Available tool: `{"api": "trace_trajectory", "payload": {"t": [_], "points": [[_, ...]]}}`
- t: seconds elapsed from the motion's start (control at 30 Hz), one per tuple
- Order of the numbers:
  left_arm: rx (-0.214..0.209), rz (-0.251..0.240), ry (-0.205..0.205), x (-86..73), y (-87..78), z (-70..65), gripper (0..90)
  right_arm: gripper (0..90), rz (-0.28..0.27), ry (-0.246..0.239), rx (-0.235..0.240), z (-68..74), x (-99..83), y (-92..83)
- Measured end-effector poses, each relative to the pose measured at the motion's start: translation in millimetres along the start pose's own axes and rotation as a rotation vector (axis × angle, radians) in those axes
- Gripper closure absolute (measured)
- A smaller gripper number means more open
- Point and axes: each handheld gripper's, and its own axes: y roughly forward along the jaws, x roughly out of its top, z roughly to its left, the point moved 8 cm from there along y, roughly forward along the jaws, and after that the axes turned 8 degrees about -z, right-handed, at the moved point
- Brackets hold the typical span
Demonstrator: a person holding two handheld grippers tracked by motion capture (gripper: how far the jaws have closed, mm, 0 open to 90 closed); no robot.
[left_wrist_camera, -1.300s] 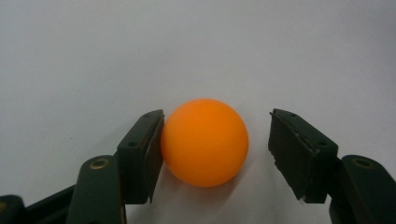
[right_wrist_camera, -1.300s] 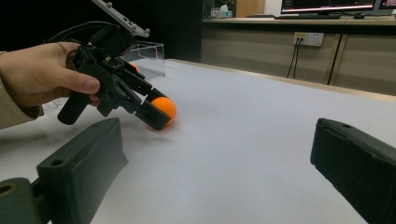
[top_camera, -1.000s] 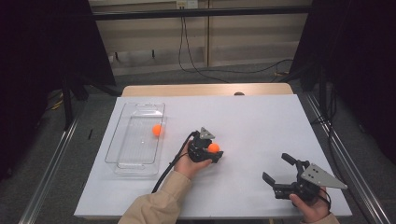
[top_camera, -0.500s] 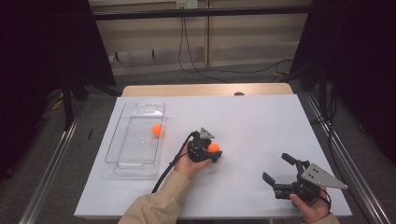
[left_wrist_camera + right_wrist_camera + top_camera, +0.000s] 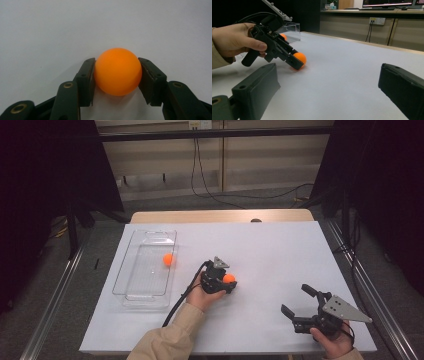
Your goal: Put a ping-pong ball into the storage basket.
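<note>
Two orange balls on site. High view: one ball [image 5: 229, 278] sits on the white table [image 5: 270, 250] just past centre, toward 6 o'clock, between the jaws of the left gripper [image 5: 226, 282]; jaws have just been closing on it. Second ball [image 5: 168, 259] lies inside the clear tray [image 5: 131, 270], at 9 o'clock from the first and well apart. Right gripper [image 5: 296, 301] at 4 o'clock near the table's near edge, jaws spread wide, nothing between them.

Left gripper view: ball [image 5: 117, 71] fills the gap between the two black pads [image 5: 87, 80], both pressing its sides; ball rests on the table surface [image 5: 75, 30].

Right gripper view: own jaws stand far apart at 7 and 4 o'clock, bare table [image 5: 342, 82] between. At 10 o'clock, the left hand [image 5: 234, 41] holds the left gripper [image 5: 298, 62] tilted down, clamped on the ball [image 5: 300, 58], which touches the table. Tray [image 5: 292, 30] behind it, second ball [image 5: 283, 36] partly hidden.
</note>
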Motion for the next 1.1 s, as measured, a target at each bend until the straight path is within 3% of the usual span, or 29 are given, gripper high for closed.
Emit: {"api": "trace_trajectory", "payload": {"t": [0.37, 1.1], "points": [[-0.014, -0.015, -0.035, 4.4, -7.5, -1.9, 50.8, 2.2, 0.002, -0.002, 0.000, 0.2, -0.1, -0.1], [-0.015, -0.048, -0.054, 10.1, -28.8, 0.9, 50.8, 2.2, 0.003, -0.004, 0.003, 1.3, -0.1, 0.7]]}}
